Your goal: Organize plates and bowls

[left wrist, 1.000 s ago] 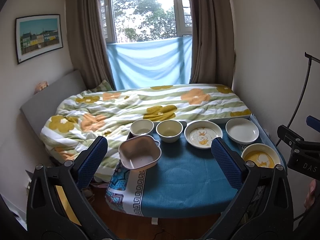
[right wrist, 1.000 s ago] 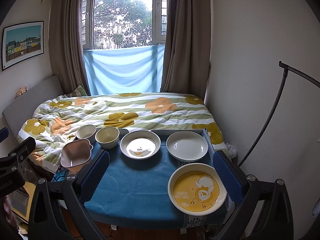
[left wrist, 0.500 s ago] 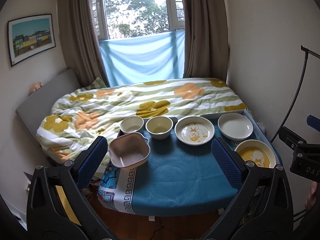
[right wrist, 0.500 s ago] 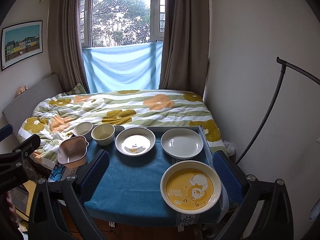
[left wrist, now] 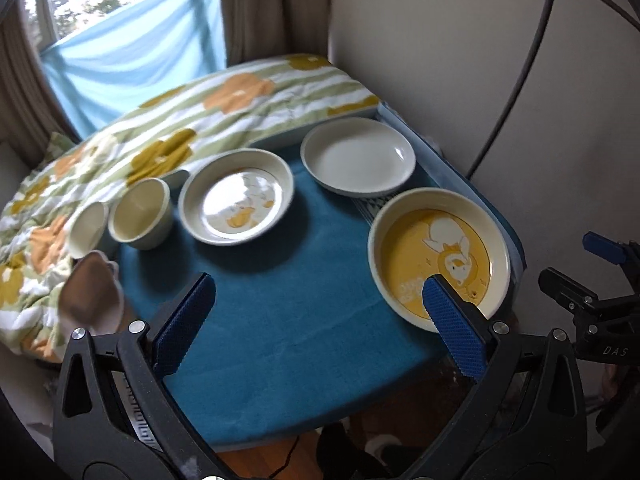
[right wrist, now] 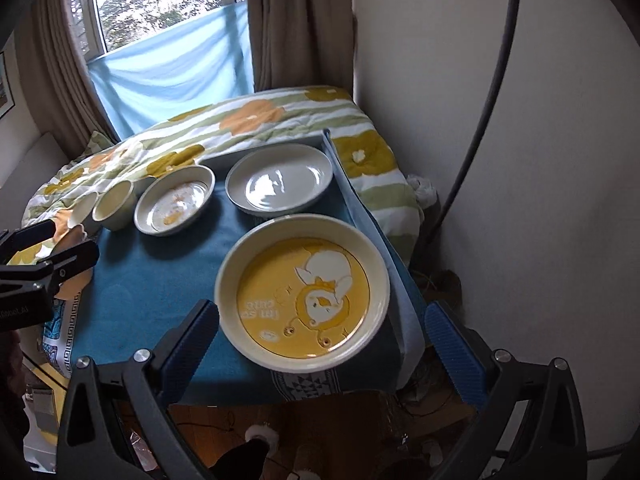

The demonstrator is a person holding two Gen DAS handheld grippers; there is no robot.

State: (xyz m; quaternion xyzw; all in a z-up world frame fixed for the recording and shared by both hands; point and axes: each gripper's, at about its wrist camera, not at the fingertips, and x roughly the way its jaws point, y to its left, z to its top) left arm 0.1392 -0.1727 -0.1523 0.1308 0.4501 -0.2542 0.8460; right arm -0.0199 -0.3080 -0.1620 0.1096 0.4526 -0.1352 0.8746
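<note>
Two hand-held grippers: left (left wrist: 320,312) and right (right wrist: 324,344), both agape, empty.
Nearest dish: yellow plate (right wrist: 302,298), near right of counter (right wrist: 152,280).
Bearing: dead ahead of right; right of left.
Closer: right.

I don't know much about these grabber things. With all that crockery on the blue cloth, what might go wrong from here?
The yellow cartoon plate sits at the near corner of the table, its rim about at the edge; a clumsy nudge from the open right gripper might tip it onto the floor.

The pink bowl seems to sit near the table's left edge, so it may slip off too.

The two small bowls sit close together and could knock when one is lifted.
</note>
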